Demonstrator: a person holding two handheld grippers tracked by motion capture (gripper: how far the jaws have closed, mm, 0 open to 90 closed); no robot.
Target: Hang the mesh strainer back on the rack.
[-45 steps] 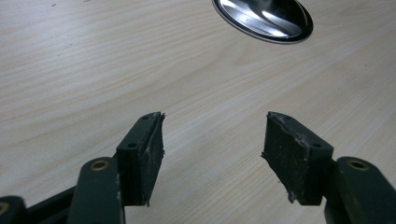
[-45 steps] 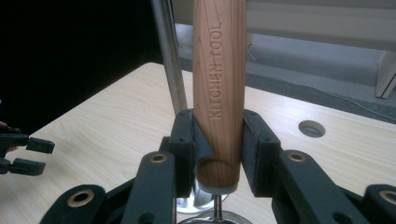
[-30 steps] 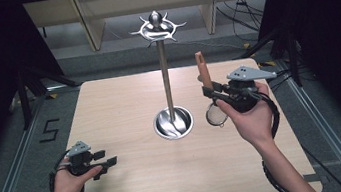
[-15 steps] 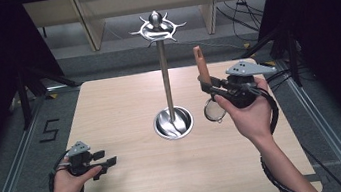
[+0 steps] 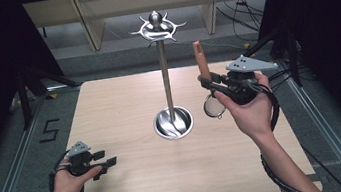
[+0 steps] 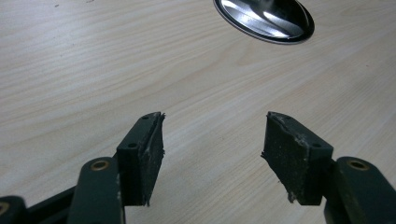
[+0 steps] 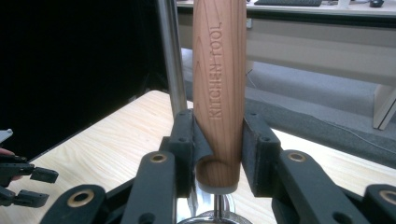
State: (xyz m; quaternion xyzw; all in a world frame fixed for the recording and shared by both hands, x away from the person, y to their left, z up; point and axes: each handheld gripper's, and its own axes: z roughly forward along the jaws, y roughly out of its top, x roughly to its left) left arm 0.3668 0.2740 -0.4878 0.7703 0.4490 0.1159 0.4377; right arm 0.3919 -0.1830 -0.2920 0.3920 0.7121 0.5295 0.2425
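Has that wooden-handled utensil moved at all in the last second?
Yes. The wooden-handled utensil has shifted slightly left, closer to the steel stand, gripped upright in the right tool.

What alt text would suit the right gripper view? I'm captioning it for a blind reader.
The right hand-held gripper is clamped on the wooden handle of a kitchen utensil, engraved KITCHEN TOOL and standing upright. A metal pole rises just behind it above a light wooden table, and the left hand-held gripper sits at the lower left.
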